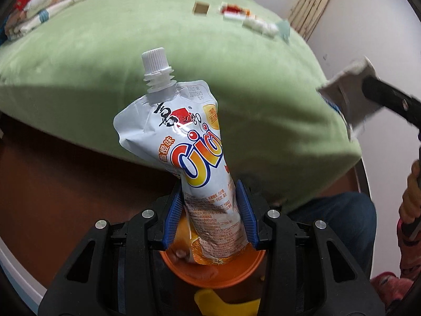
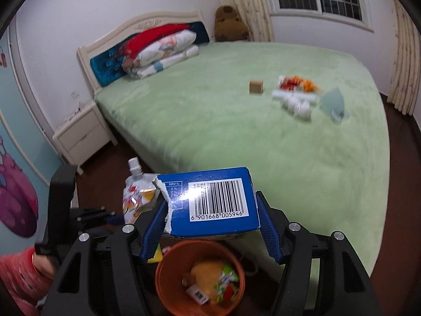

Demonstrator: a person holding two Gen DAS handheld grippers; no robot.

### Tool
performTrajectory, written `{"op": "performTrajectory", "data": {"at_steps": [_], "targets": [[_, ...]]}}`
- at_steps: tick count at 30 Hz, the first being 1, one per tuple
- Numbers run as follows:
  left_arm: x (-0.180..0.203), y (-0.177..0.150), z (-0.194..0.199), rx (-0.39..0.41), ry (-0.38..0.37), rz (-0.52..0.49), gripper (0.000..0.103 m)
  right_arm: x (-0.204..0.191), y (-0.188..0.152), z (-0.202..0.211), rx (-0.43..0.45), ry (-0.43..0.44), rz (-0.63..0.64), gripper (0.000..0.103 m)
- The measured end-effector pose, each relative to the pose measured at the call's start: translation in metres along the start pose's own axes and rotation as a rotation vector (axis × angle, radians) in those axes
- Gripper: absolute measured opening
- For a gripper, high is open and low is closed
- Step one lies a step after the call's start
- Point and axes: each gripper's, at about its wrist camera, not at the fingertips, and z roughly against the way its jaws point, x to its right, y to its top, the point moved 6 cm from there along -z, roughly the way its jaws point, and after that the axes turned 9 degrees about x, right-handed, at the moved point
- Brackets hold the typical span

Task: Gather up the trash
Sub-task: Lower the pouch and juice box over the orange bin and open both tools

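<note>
The left tool (image 1: 210,210) holds a white drink pouch (image 1: 184,137) tight between its blue pads, cap pointing up, directly above the orange bin (image 1: 236,271) on the floor beside the bed (image 1: 105,60). The right tool (image 2: 211,226) grips a torn blue box (image 2: 210,200) over the same orange bin, which already contains some wrappers. More trash (image 2: 297,94) lies on the green bed, well apart from both tools.

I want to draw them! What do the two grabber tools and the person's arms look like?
Both the left gripper and the right gripper are black angular plastic frames with cut-out slots, round silver bolts, and bright blue ribbed pads on the jaws. No cables show. The person's left hand wears a thin bracelet and a pinkish-red sleeve.
</note>
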Motion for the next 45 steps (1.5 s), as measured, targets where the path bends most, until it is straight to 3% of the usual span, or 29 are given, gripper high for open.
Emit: {"op": "performTrajectory", "data": {"at_steps": [4,15,22,24,26,28,32,45], "targets": [[-0.003,-0.024,-0.014,-0.071,-0.017,0.019,0.040,-0.004,-0.037,-0.016,-0.084,0.019,-0.027,0.063],[-0.012,-0.100,-0.079,-0.314,0.063,0.050,0.040,0.017,-0.142,-0.077,-0.336,-0.025,-0.155,0.063],[-0.012,-0.133,-0.105,-0.415,0.080,0.077,0.041,0.025,-0.192,-0.103,-0.473,-0.029,-0.226,0.066],[-0.013,-0.135,-0.109,-0.421,0.089,0.079,0.044,0.027,-0.197,-0.107,-0.493,-0.026,-0.252,0.072],[-0.014,-0.132,-0.113,-0.418,0.090,0.085,0.065,0.029,-0.196,-0.107,-0.485,-0.036,-0.269,0.081],[-0.013,-0.129,-0.112,-0.405,0.083,0.099,0.076,0.031,-0.191,-0.107,-0.469,-0.042,-0.279,0.083],[-0.014,-0.127,-0.108,-0.402,0.097,0.087,0.080,0.035,-0.182,-0.104,-0.443,-0.047,-0.298,0.086],[-0.011,-0.113,-0.094,-0.358,0.097,0.070,0.082,0.033,-0.163,-0.086,-0.382,-0.043,-0.291,0.086]]}}
